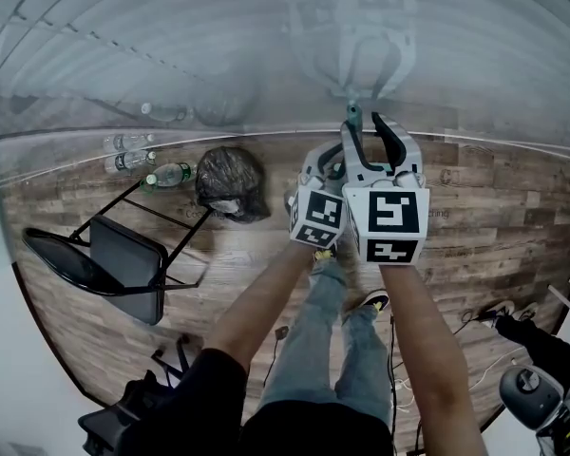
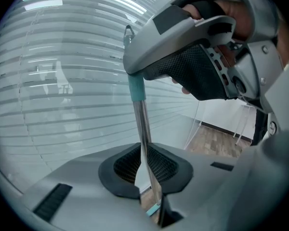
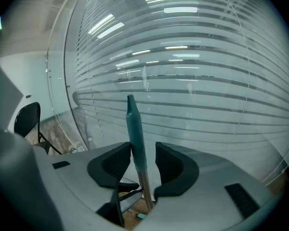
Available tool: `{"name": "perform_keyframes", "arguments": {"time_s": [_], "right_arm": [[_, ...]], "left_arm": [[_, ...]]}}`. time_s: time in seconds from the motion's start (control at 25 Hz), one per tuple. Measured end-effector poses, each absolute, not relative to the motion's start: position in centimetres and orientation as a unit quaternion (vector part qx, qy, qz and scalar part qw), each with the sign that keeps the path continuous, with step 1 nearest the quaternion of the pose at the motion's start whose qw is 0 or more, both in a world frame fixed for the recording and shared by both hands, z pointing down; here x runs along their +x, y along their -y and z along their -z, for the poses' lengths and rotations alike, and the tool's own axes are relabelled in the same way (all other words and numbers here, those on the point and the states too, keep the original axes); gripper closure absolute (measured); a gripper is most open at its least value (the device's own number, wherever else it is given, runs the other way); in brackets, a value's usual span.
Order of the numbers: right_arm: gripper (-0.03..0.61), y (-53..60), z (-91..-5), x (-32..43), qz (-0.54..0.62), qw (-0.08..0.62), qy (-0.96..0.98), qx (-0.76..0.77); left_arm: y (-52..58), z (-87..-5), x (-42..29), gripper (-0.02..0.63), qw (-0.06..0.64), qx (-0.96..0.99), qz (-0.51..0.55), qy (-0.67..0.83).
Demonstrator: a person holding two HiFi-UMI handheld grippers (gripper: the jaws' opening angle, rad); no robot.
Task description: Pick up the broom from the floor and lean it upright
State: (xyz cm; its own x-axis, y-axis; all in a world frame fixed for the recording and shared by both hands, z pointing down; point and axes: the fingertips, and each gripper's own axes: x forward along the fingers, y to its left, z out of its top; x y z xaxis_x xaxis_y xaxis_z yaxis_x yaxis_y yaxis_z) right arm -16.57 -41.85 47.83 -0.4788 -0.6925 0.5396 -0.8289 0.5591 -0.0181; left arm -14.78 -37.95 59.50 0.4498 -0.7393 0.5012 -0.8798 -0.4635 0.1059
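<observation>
The broom stands upright in front of a glass wall with blinds [image 1: 218,46]. Its teal grip end [image 1: 352,117] pokes up between the two grippers in the head view. My left gripper [image 2: 145,166] is shut on the broom's metal pole [image 2: 143,124], lower down. My right gripper [image 3: 143,160] is higher, around the teal grip [image 3: 135,134]. Its jaws stand open, with a clear gap on the right side of the grip. In the head view the right gripper [image 1: 372,142] sits just above and right of the left gripper [image 1: 328,171]. The broom's head is hidden.
A black folding chair [image 1: 104,255] lies tipped on the wooden floor at the left. A black rubbish bag [image 1: 230,183] and several plastic bottles [image 1: 142,160] lie by the wall. Cables [image 1: 484,313] and a grey device [image 1: 532,388] are at the lower right.
</observation>
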Motion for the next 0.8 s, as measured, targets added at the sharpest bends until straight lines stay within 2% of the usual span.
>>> {"name": "perform_keyframes", "arguments": {"time_s": [0.12, 0.2, 0.24, 0.32, 0.36, 0.64, 0.8], "right_arm": [[0.407, 41.5, -47.9, -16.9, -0.137, 0.245, 0.853, 0.441], [0.407, 41.2, -47.9, -17.3, -0.129, 0.249, 0.857, 0.432], [0.407, 41.1, -48.0, -17.6, -0.123, 0.253, 0.859, 0.427], [0.428, 41.0, -48.1, -18.0, -0.114, 0.260, 0.862, 0.419], [0.482, 40.9, -48.3, -18.1, -0.112, 0.262, 0.863, 0.417], [0.482, 40.6, -48.4, -17.9, -0.151, 0.243, 0.856, 0.431], [0.479, 40.4, -48.5, -17.3, -0.219, 0.213, 0.842, 0.444]], "left_arm": [[37.7, -59.4, -14.6, 0.564, 0.177, 0.837, -0.195, 0.480], [37.6, -59.5, -14.7, 0.449, 0.178, 0.837, -0.193, 0.481], [37.6, -59.6, -14.7, 0.440, 0.178, 0.837, -0.191, 0.481], [37.6, -59.4, -14.5, 0.440, 0.179, 0.838, -0.187, 0.481], [37.6, -59.4, -14.4, 0.440, 0.181, 0.838, -0.185, 0.480], [38.3, -58.1, -14.6, 0.460, 0.182, 0.841, -0.161, 0.484], [38.2, -58.3, -14.5, 0.474, 0.182, 0.845, -0.150, 0.480]]}}
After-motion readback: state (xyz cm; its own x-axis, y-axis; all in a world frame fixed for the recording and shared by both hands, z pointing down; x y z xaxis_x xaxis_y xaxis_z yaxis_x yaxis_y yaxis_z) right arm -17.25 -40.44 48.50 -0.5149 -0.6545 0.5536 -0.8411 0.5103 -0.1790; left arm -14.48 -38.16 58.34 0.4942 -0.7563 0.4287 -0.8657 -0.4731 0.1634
